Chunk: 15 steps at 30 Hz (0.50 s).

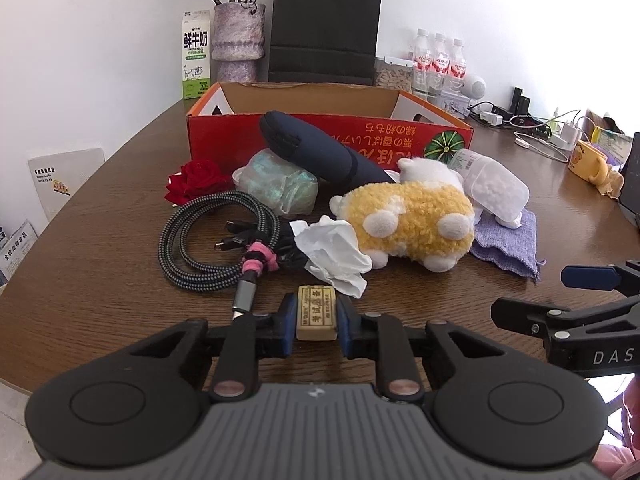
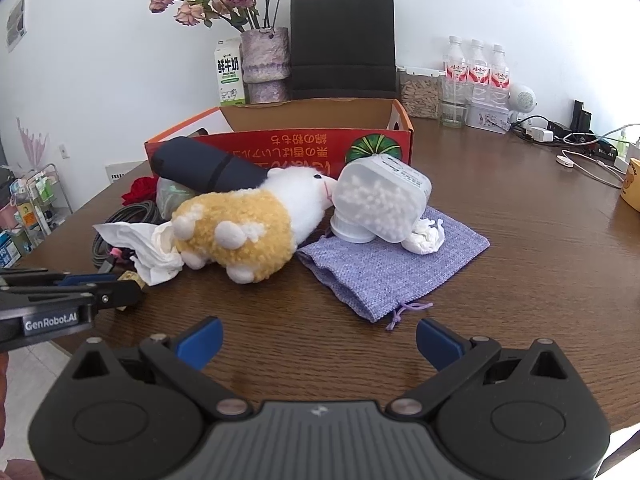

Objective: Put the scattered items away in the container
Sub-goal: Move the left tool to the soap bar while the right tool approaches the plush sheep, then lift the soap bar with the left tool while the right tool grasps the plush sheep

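Note:
My left gripper [image 1: 316,312] is shut on a beige eraser [image 1: 316,316] with printed characters, just above the wooden table. Ahead lie a crumpled tissue [image 1: 332,256], a coiled braided cable [image 1: 212,240], a yellow-and-white plush toy [image 1: 412,220], a red rose [image 1: 194,180], a dark pouch [image 1: 316,148] and a clear bottle of white beads [image 1: 492,188]. The red cardboard box [image 1: 328,136] stands open behind them. My right gripper [image 2: 318,340] is open and empty, in front of a purple cloth bag [image 2: 392,260], with the plush toy [image 2: 248,228] to its left.
A black paper bag [image 1: 324,28], a vase of flowers [image 1: 238,40] and a milk carton [image 1: 196,56] stand behind the box. Water bottles [image 1: 440,60], chargers and cables [image 1: 532,128] and a yellow mug [image 1: 592,160] sit at the right. The table edge curves at the left.

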### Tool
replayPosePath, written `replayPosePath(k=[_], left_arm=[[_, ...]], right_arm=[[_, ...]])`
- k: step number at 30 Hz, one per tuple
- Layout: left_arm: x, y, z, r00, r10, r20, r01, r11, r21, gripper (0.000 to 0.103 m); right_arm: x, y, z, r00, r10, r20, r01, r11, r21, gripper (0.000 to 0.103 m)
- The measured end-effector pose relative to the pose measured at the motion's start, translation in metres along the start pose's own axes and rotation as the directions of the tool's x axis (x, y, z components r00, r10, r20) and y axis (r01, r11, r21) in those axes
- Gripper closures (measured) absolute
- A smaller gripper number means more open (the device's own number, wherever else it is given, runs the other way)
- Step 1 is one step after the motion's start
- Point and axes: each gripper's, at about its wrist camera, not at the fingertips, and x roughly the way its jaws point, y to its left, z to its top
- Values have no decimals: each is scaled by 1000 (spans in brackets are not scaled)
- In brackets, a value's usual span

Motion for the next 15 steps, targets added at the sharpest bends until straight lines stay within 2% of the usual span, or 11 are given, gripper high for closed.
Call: replayPosePath(k=[15], left_arm=[[-20, 30, 4, 994, 68, 85, -64, 996, -55, 82]], right_arm=[[2, 24, 19, 999, 33, 43, -31, 998, -58, 0]])
